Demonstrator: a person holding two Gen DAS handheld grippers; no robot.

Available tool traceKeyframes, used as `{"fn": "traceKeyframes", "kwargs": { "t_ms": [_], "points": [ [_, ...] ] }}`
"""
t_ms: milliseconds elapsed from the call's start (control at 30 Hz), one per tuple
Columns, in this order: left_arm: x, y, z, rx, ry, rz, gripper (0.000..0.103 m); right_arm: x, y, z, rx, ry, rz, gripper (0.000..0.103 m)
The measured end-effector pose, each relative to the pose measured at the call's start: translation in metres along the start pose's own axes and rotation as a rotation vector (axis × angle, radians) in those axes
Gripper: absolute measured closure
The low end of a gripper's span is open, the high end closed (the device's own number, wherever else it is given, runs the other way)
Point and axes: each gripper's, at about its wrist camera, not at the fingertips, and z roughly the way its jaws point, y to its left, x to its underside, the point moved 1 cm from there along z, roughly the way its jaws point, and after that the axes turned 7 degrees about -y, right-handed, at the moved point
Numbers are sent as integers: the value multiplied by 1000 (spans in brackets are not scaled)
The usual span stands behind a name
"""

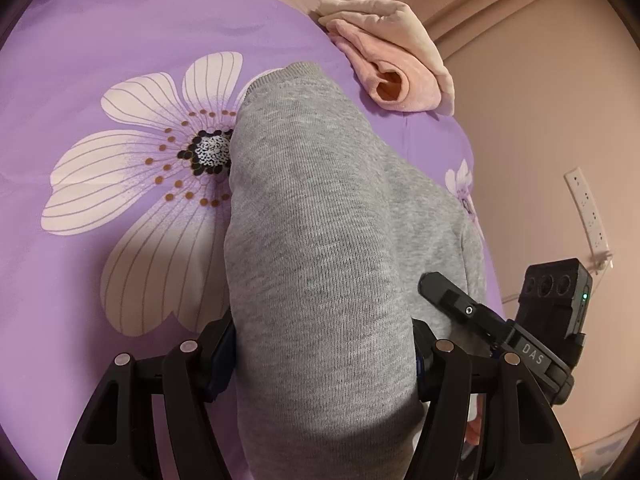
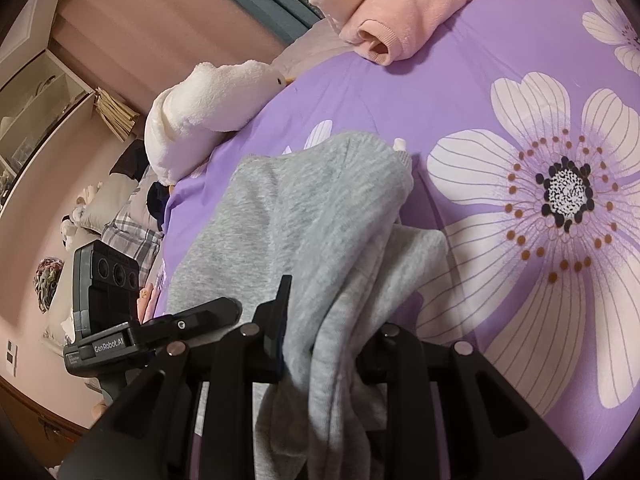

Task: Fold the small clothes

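Left wrist view: your left gripper (image 1: 324,360) is clamped on a thick fold of the grey garment (image 1: 316,216), jaws wide around it. Right wrist view: your right gripper (image 2: 320,344) pinches a bunched edge of that garment, jaws narrow. Fabric drapes onto the purple floral bedspread (image 1: 120,60). Beyond it, a folded pink garment (image 2: 408,12); off to one side, a white plush toy (image 2: 200,108).

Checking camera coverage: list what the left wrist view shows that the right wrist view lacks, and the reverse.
Left wrist only: a white power strip on the wall. Right wrist only: a white plush toy at the bed's edge and shelves. Both: the grey garment pinched in each gripper, the folded pink garment, and the purple flowered bedsheet.
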Motion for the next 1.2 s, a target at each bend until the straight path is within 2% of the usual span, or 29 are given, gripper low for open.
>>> {"fn": "traceKeyframes", "kwargs": {
  "t_ms": [767,1200],
  "points": [
    [-1,28,-45,-54,-43,-5,37,12,39,25,-50,28,-42,78],
    [-3,42,-50,-70,-53,-30,37,20,59,46,-55,52,-66,78]
  ]
}}
